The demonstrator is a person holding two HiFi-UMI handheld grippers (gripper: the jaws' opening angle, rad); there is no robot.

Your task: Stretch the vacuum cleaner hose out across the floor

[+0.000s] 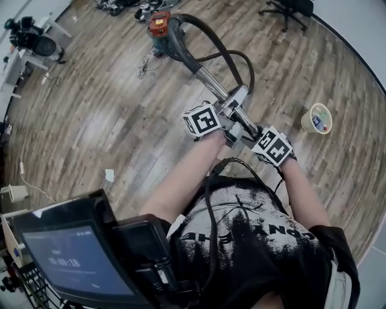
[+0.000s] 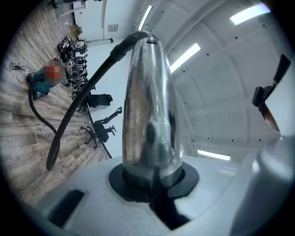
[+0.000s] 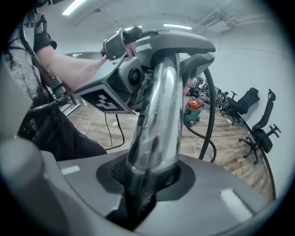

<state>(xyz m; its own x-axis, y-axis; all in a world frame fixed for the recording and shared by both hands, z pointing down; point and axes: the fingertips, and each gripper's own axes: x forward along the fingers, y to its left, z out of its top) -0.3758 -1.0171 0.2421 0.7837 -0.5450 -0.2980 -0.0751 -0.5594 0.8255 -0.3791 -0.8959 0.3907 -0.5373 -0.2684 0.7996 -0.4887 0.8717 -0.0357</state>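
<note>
The vacuum canister (image 1: 160, 27), red and teal, stands on the wooden floor at the far end. Its black hose (image 1: 238, 57) loops from the canister round to the grey handle (image 1: 236, 98) of the chrome wand (image 1: 211, 81). My left gripper (image 1: 228, 125) is shut on the wand just below the handle, and my right gripper (image 1: 251, 136) is shut on it a little lower. In the left gripper view the wand (image 2: 147, 115) rises from between the jaws and the hose (image 2: 69, 115) arcs left. In the right gripper view the wand (image 3: 154, 124) runs up to the handle (image 3: 175, 44).
A round tub (image 1: 318, 118) sits on the floor to the right. A black office chair (image 1: 288, 9) stands at the back right, a desk with gear (image 1: 33, 39) at the back left. A cart with a screen (image 1: 72, 259) is at my lower left. A loose cable (image 1: 145, 65) lies by the canister.
</note>
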